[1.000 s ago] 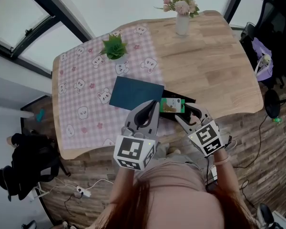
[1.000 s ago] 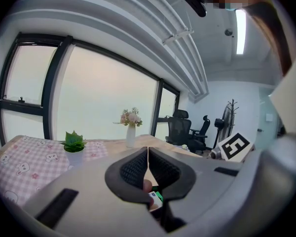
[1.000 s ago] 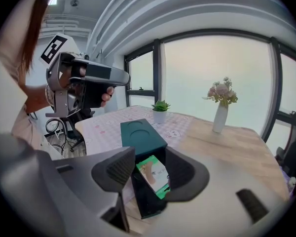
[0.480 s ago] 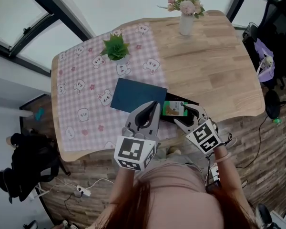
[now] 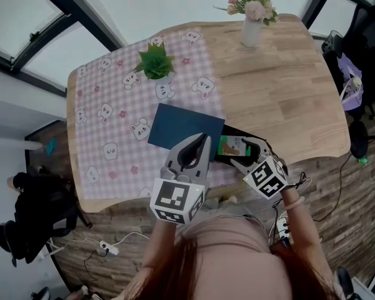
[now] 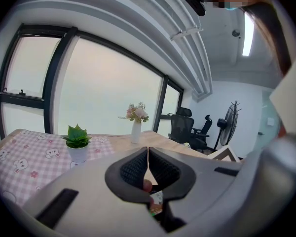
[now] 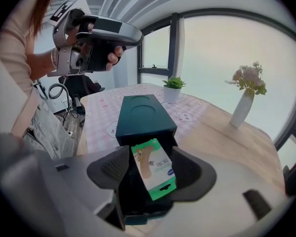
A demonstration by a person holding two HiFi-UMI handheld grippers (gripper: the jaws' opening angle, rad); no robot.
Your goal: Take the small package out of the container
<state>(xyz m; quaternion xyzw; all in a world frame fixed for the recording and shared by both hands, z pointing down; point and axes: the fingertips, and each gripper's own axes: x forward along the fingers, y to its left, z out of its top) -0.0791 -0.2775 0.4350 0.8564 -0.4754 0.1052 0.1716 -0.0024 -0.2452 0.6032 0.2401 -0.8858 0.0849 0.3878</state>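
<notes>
A dark teal box (image 5: 184, 125) lies on the table's near edge with its black drawer (image 7: 138, 215) pulled out toward me. A small green-and-white package (image 7: 153, 174) leans tilted in that drawer; in the head view the package (image 5: 230, 145) shows just beyond the right gripper. My right gripper (image 7: 152, 162) points down over the drawer. Its jaws have just been opening, and the package stands between them with a gap at each pad. My left gripper (image 5: 203, 140) hovers shut over the box's near end, its jaws (image 6: 148, 149) meeting with nothing between them.
A pink checked cloth (image 5: 112, 117) covers the table's left half, bare wood (image 5: 287, 92) the right. A small potted plant (image 5: 155, 64) and a white vase of flowers (image 5: 251, 24) stand at the far side. Cables and a dark bag (image 5: 31, 211) lie on the floor.
The right gripper has sunk toward the drawer with the package, and its jaws stand wider apart. The left gripper has stayed over the box's near end.
</notes>
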